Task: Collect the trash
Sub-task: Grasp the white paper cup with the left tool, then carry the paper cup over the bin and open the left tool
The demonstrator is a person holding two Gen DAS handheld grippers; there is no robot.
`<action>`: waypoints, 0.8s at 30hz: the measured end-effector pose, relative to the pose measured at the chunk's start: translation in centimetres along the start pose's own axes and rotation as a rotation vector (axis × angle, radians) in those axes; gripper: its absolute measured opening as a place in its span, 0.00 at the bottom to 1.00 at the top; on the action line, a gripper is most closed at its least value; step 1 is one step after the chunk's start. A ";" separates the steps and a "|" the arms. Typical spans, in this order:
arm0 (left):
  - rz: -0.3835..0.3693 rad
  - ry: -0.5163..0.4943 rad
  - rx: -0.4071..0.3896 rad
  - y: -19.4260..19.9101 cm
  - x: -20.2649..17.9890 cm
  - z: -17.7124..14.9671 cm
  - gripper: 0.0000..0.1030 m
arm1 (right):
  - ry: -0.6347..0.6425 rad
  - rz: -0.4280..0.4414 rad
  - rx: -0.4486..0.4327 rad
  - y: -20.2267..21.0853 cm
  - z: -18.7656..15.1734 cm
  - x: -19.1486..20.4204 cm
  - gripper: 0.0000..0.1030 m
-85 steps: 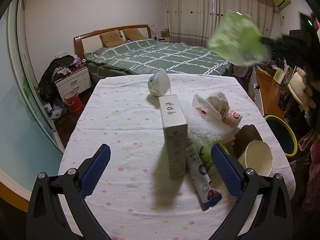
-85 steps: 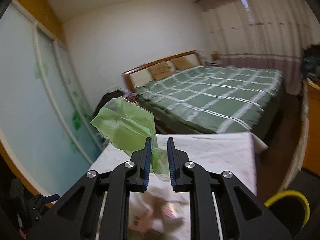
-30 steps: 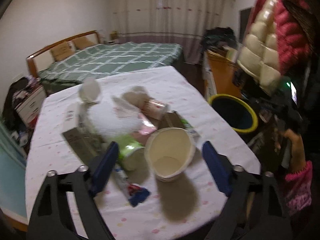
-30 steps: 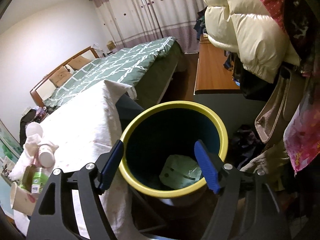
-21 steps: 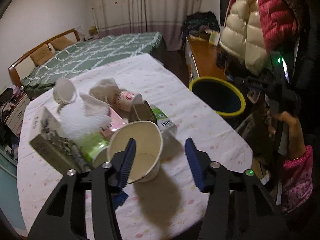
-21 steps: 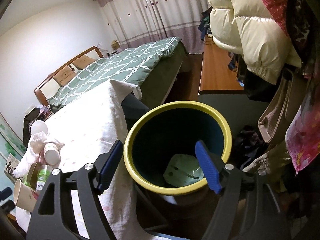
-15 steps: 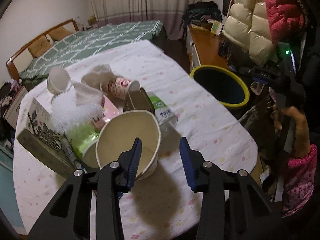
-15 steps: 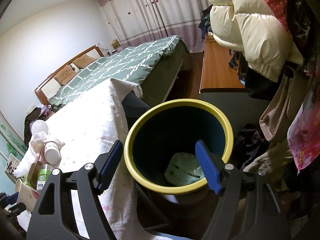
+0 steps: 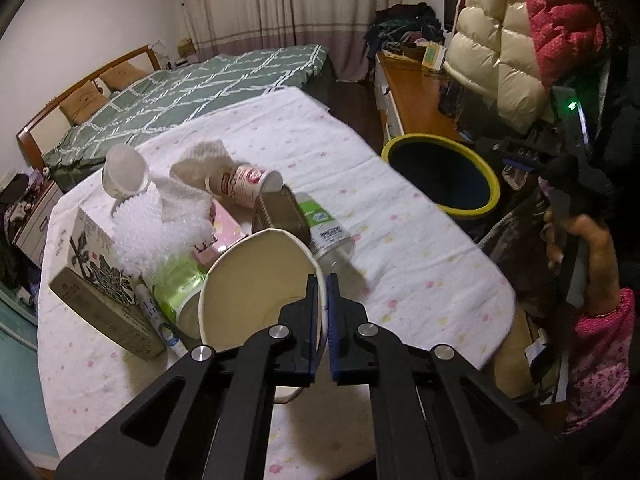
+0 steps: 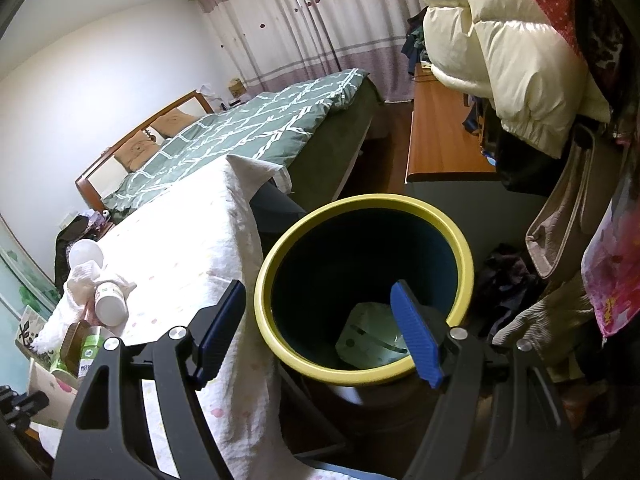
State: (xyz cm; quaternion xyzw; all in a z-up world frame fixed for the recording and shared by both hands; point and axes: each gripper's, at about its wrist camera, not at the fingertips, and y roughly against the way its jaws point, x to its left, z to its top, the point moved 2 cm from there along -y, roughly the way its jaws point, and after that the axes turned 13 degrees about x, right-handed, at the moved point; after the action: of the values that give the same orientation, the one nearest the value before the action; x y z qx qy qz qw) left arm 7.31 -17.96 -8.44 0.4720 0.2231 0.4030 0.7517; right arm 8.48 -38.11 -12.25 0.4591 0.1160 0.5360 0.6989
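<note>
the left gripper [image 9: 323,300] is pinched nearly closed on the thin rim of the paper bowl [image 9: 256,280], which sits on the table [image 9: 420,240] against the rest of the trash, while the right gripper [image 10: 320,332] hangs wide open and empty over the bin [image 10: 280,264]. that grip on a soft rim looks weak – the bowl could fold, tilt or slip out on the way. the green tub [image 9: 176,292], bottle [image 9: 328,232] and box [image 9: 96,292] crowd it, and a careless lift could knock them.

Your table [image 9: 400,216] wears a dotted white cloth; on it sit a box [image 9: 100,300], bubble wrap [image 9: 156,228], a bottle [image 9: 328,232], and a paper bowl [image 9: 256,280]. The bin [image 10: 360,276] stands just beside it.
</note>
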 end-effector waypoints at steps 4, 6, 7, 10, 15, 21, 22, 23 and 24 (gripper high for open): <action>-0.019 -0.034 -0.026 1.5 -1.1 0.5 0.05 | 0.006 -0.019 -0.012 0.6 -0.4 -0.2 0.69; -0.038 -0.050 -0.031 1.8 -1.7 1.2 0.05 | 0.006 -0.025 -0.017 1.0 -0.7 -0.4 0.69; -0.046 -0.060 -0.033 1.8 -2.0 1.8 0.05 | 0.005 -0.029 -0.020 1.2 -0.9 -0.6 0.69; -0.061 -0.093 -0.045 1.5 -3.3 3.6 0.05 | 0.005 -0.047 -0.033 2.2 -1.6 -1.1 0.69; -0.109 -0.163 -0.066 -0.2 -6.7 8.2 0.05 | 0.007 -0.105 -0.054 3.6 -2.5 -2.2 0.71; -0.151 -0.222 -0.070 -3.8 -11.6 14.5 0.05 | -0.025 -0.157 -0.051 4.0 -3.4 -4.3 0.72; -0.154 -0.223 -0.068 -4.4 -12.2 15.3 0.05 | -0.030 -0.162 -0.047 4.0 -3.5 -4.7 0.72; -0.160 -0.223 -0.063 -5.2 -12.9 16.3 0.05 | -0.036 -0.161 -0.043 4.0 -3.6 -5.0 0.72; -0.171 -0.220 -0.052 -6.2 -13.7 17.4 0.05 | -0.044 -0.157 -0.038 3.9 -3.8 -5.4 0.72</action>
State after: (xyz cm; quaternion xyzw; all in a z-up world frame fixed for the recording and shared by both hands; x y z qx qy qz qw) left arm 14.38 -39.79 -6.68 0.4730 0.1682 0.2890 0.8152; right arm 1.34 -40.76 -13.11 0.4470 0.1262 0.4716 0.7496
